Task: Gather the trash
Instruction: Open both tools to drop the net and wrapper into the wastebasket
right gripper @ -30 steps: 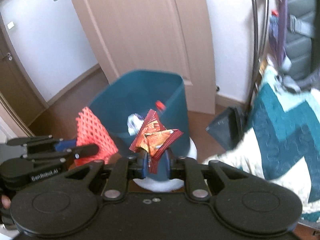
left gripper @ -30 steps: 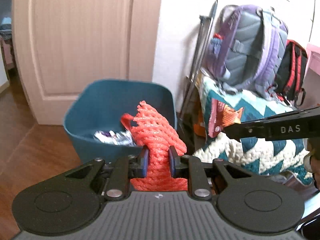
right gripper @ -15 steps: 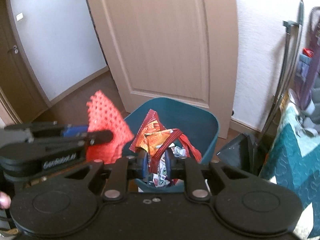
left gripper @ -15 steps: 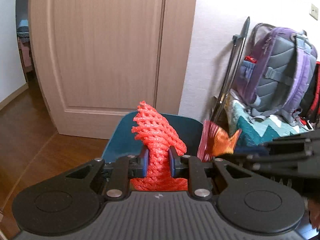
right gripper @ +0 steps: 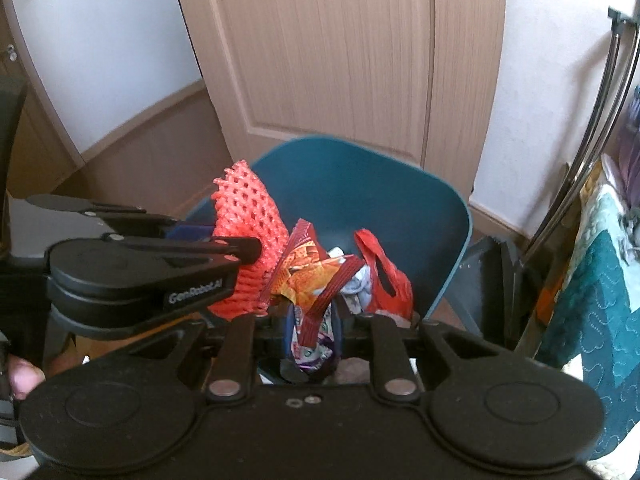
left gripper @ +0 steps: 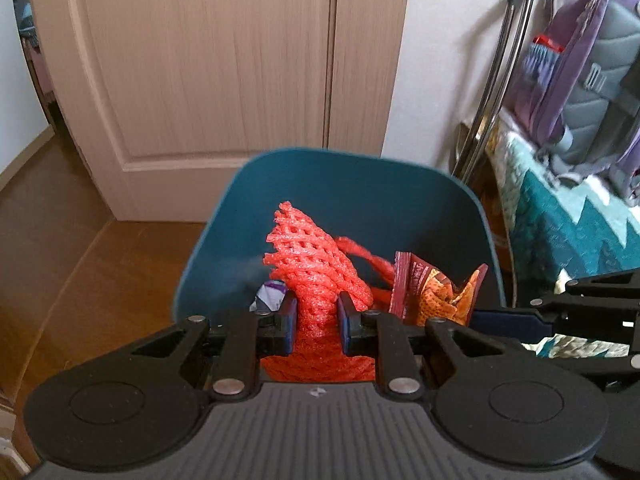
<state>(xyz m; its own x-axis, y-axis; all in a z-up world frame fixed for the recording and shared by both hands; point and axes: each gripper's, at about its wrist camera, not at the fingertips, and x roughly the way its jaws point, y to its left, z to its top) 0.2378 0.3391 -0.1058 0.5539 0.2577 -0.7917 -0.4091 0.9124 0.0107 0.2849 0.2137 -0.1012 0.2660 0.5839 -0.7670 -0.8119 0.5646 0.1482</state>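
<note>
Both grippers have come down over the teal plastic bin [left gripper: 360,196]. We see our left gripper [left gripper: 316,318] clamped on red foam netting [left gripper: 316,268]. Our right gripper [right gripper: 312,326] pinches a red-orange snack wrapper [right gripper: 308,276].

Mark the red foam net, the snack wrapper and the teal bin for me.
red foam net [left gripper: 316,264]: left wrist view, on its mesh above the fingers.
snack wrapper [right gripper: 306,270]: right wrist view, on its orange crumpled middle.
teal bin [right gripper: 384,192]: right wrist view, on its inner back wall.
</note>
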